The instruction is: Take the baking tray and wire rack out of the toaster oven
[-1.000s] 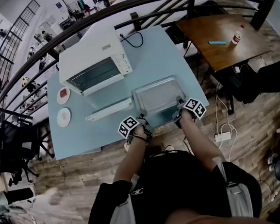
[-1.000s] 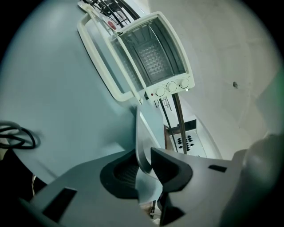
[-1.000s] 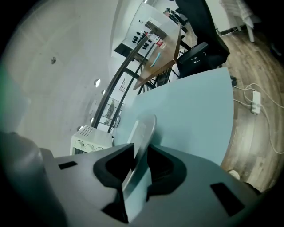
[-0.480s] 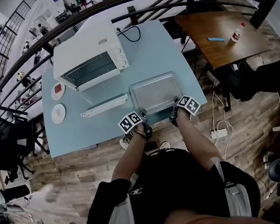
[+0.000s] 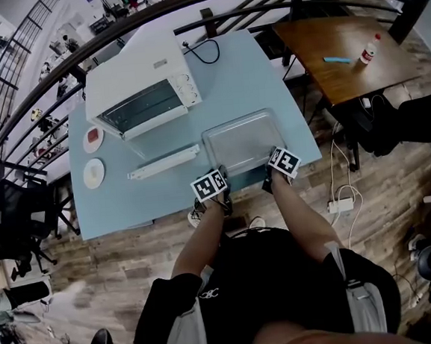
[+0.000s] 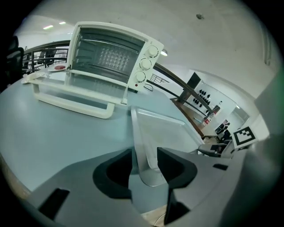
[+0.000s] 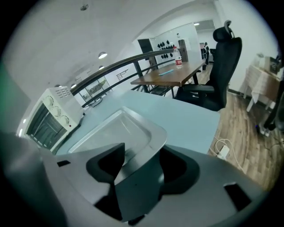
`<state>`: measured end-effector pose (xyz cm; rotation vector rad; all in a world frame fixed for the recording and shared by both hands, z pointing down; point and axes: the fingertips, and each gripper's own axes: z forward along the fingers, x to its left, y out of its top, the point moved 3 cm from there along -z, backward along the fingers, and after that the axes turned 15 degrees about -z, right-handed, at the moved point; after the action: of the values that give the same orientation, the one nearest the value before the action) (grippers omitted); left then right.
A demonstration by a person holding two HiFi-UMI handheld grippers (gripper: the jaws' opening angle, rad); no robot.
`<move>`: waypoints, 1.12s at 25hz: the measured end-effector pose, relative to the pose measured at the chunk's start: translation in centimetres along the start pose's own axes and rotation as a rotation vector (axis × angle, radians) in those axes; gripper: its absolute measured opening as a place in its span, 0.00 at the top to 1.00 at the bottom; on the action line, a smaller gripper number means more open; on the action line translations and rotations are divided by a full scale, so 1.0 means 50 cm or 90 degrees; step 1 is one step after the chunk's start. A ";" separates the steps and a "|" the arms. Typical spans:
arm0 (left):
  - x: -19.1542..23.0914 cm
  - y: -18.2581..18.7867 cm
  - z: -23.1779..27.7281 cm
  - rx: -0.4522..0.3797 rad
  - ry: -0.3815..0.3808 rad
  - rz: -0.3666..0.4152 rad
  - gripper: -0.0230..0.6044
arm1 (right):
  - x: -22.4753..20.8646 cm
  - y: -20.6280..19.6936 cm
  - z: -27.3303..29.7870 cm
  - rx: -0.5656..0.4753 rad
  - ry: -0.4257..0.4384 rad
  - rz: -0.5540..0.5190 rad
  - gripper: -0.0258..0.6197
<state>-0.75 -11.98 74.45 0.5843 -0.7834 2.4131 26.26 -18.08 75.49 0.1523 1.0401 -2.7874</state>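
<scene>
The silver baking tray (image 5: 241, 140) lies flat on the pale blue table (image 5: 128, 205), in front of the white toaster oven (image 5: 142, 91), whose door (image 5: 164, 163) hangs open. Thin wire bars show inside the oven cavity (image 6: 108, 55). My left gripper (image 5: 219, 178) is at the tray's near left corner and my right gripper (image 5: 272, 168) at its near right corner. Both sets of jaws have just been opening. In the left gripper view the tray (image 6: 155, 126) has its rim between the left gripper's (image 6: 144, 164) parted jaws, unpressed. The right gripper (image 7: 142, 162) straddles the tray (image 7: 115, 128) corner the same way.
Two small plates (image 5: 95, 138) (image 5: 93, 173) sit at the table's left side. A black cable (image 5: 204, 56) runs behind the oven. A wooden table (image 5: 340, 59) with a bottle (image 5: 368, 49) stands to the right, a black chair (image 7: 217, 66) beside it. A dark railing curves behind.
Both grippers have rolled about their own axes at the tray's near corners, their marker cubes turning. The tray rests at the same spot on the table.
</scene>
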 end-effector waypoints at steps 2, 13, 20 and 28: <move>-0.002 0.000 -0.001 0.000 -0.004 0.006 0.67 | -0.005 0.002 0.001 -0.002 -0.020 -0.033 0.53; -0.024 0.066 -0.065 -0.135 -0.012 0.120 0.88 | -0.012 0.070 -0.059 -0.146 0.004 -0.130 0.81; -0.076 0.164 -0.163 -0.282 -0.066 0.173 0.92 | 0.043 0.153 -0.142 -0.293 0.047 -0.177 0.96; -0.127 0.268 -0.292 -0.405 -0.131 0.204 0.92 | 0.183 0.237 -0.242 -0.419 0.139 -0.225 0.96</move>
<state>-7.33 -14.18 54.85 0.4712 -1.7532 2.1953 19.98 -20.03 57.41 0.2042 2.1548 -2.5621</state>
